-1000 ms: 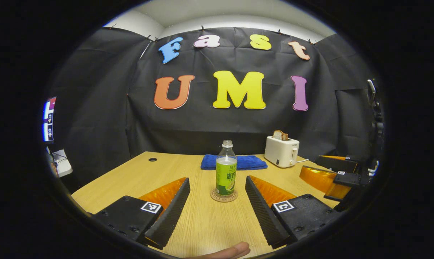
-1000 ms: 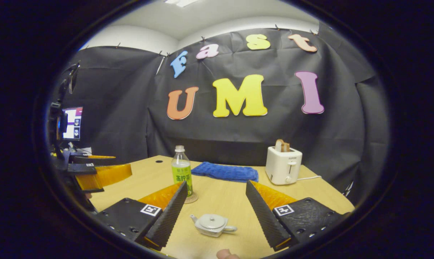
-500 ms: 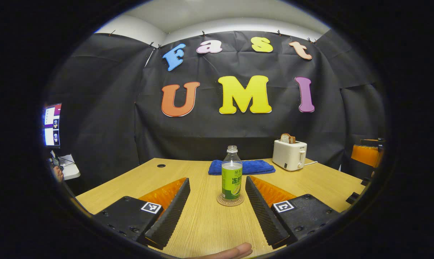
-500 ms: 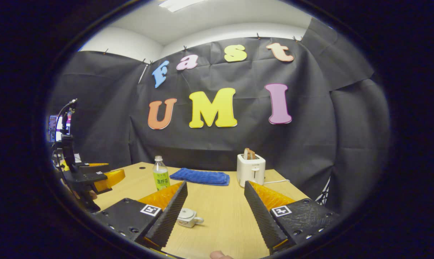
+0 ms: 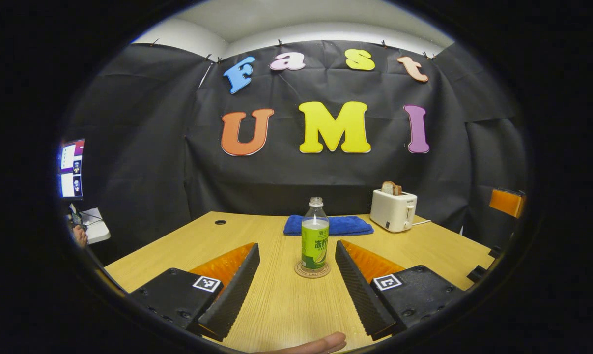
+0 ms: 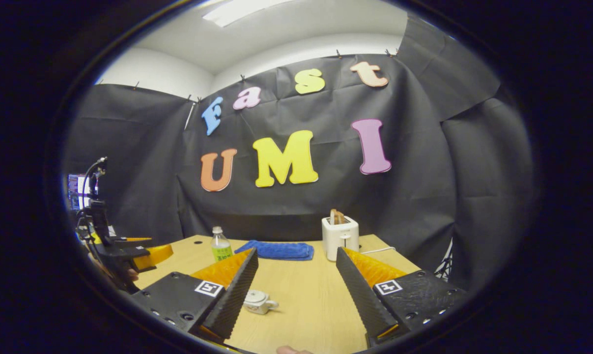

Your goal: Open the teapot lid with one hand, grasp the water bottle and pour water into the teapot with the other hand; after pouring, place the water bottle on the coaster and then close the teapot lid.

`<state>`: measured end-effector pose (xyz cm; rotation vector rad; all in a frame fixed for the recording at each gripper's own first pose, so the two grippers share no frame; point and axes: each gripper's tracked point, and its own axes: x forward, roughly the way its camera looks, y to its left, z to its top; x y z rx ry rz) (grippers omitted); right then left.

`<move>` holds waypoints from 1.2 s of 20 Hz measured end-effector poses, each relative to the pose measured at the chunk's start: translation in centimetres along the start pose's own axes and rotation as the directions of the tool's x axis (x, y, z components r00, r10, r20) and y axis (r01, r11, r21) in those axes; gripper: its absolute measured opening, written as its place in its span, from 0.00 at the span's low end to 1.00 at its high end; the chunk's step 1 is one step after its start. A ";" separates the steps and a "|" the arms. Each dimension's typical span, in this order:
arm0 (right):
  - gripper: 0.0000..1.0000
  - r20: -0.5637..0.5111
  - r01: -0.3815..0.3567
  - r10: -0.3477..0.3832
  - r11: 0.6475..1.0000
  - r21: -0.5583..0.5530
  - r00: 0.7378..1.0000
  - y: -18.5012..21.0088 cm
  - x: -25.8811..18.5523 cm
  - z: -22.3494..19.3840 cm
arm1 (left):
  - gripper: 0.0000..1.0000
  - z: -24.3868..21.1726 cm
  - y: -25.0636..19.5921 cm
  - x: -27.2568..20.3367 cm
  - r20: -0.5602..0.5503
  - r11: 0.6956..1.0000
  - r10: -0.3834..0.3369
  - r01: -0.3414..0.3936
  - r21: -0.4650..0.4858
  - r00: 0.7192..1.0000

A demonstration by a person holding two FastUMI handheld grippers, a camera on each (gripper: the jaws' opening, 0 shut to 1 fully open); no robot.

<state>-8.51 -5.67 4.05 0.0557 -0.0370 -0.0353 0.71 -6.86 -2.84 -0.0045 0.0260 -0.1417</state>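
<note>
You are holding your left gripper (image 5: pixel 296 285) low over the wooden table (image 5: pixel 203 246), its two fingers spread wide apart and gripping nothing. Straight ahead between them, the water bottle (image 5: pixel 315 238) is standing upright on the round coaster (image 5: pixel 312 270), clear of both fingers, with its cap off as far as the left gripper view lets you judge. Behind the bottle a folded blue towel (image 5: pixel 328 224) is lying near the table's far edge, and to its right a white toaster (image 5: pixel 393 210) is sitting with bread sticking out of its slots. A fingertip (image 5: pixel 321 342) of your own is peeking in at the bottom of that view. You are keeping your right gripper (image 6: pixel 296 290) spread just as wide, with nothing between its fingers either. In the right gripper view the small white teapot (image 6: pixel 258 302) is sitting on the table just beside the inner edge of the left-hand finger, not touching it as far as can be seen, its lid on and its handle pointing right. Farther back on the left the bottle is standing beside the towel, and your left gripper is showing at the far left edge, well apart from the teapot.
</note>
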 end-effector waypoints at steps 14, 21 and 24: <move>0.95 -0.037 0.011 -0.011 1.000 -0.013 0.999 -0.2 0.5 -1.0 | 0.97 0.7 1.0 -0.7 0.008 0.999 0.029 -0.028 -0.039 1.000; 0.95 -0.063 0.006 -0.008 1.000 -0.026 0.998 0.1 0.8 -1.9 | 0.97 0.7 0.8 -1.1 0.004 0.999 0.028 -0.028 -0.014 1.000; 0.96 -0.066 0.011 -0.012 1.000 -0.028 0.998 -0.1 0.8 -1.9 | 0.97 0.7 0.7 -1.1 0.006 1.000 0.025 -0.025 -0.012 1.000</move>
